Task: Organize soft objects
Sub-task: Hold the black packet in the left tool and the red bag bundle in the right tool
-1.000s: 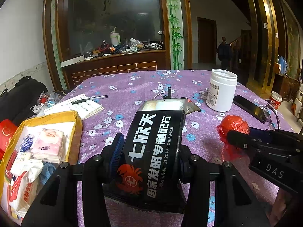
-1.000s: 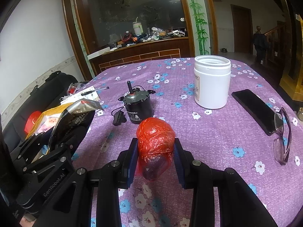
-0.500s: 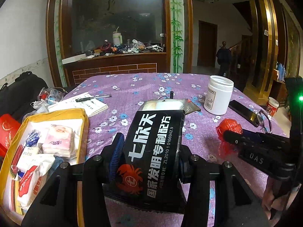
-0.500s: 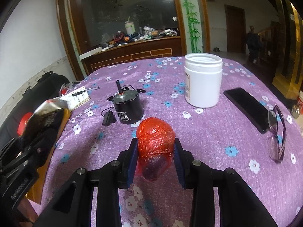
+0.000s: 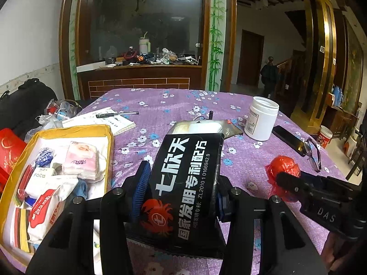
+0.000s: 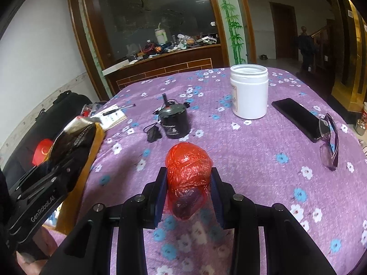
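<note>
My left gripper (image 5: pixel 181 190) is shut on a black pouch with white Chinese print (image 5: pixel 188 160), held above the purple flowered tablecloth. To its left lies a yellow-rimmed tray (image 5: pixel 107 142) with tissue packs (image 5: pixel 80 162) and other soft packets in it. My right gripper (image 6: pixel 188 183) is shut on a balled-up red plastic bag (image 6: pixel 188 162), held over the table's front. In the left wrist view that red ball (image 5: pixel 283 166) and the right gripper (image 5: pixel 289 178) show at the right. In the right wrist view the left gripper (image 6: pixel 68 142) with the pouch (image 6: pixel 75 130) hangs over the tray's edge.
On the cloth stand a white jar (image 6: pixel 250 94) and a black motor with a cable (image 6: pixel 174 121). A dark phone (image 6: pixel 296 119) and glasses (image 6: pixel 330 142) lie at the right, a notebook with a pen (image 5: pixel 103 120) at the left. A black bag (image 5: pixel 25 100) sits beyond the table's left edge.
The left gripper has drawn back from the table's middle with the pouch, so the jar looks smaller and more of the tray shows. The right gripper drifted sideways a little. Both grips are unchanged.
</note>
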`<action>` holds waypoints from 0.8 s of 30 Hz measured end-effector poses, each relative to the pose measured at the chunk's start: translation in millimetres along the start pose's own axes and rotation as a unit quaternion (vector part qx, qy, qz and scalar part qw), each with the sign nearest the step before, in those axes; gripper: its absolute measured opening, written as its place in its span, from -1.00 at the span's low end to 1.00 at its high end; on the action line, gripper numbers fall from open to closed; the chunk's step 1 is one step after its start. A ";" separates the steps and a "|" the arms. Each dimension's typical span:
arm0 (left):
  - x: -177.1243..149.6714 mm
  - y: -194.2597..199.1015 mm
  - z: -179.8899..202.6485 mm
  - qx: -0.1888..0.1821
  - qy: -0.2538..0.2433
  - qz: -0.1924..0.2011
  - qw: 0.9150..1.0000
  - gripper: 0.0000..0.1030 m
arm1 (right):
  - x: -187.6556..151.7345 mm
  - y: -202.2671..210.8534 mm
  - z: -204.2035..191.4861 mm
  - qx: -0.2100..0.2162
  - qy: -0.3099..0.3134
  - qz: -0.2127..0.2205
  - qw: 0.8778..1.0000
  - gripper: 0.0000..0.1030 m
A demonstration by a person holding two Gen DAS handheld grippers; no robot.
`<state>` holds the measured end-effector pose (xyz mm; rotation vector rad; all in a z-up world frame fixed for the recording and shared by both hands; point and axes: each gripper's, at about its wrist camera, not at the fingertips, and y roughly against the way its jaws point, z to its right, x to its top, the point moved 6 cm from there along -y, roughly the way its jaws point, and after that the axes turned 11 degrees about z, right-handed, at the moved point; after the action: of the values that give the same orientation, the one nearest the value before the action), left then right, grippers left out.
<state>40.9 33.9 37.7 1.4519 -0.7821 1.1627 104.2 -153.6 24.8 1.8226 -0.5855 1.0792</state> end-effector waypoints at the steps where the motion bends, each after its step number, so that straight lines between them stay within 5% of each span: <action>1: 0.2 1.2 -1.2 0.000 0.001 0.001 1.000 -0.10 | -1.3 1.7 -2.5 0.003 0.001 -0.001 1.000 -0.29; 24: 11.1 22.3 -57.2 0.032 0.048 0.011 0.998 -0.10 | -14.2 0.5 -52.7 0.062 0.012 -0.031 0.998 -0.29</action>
<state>9.9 85.9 53.1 1.4316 -0.7032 1.2745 73.9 -108.2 23.5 1.9198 -0.4530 1.1148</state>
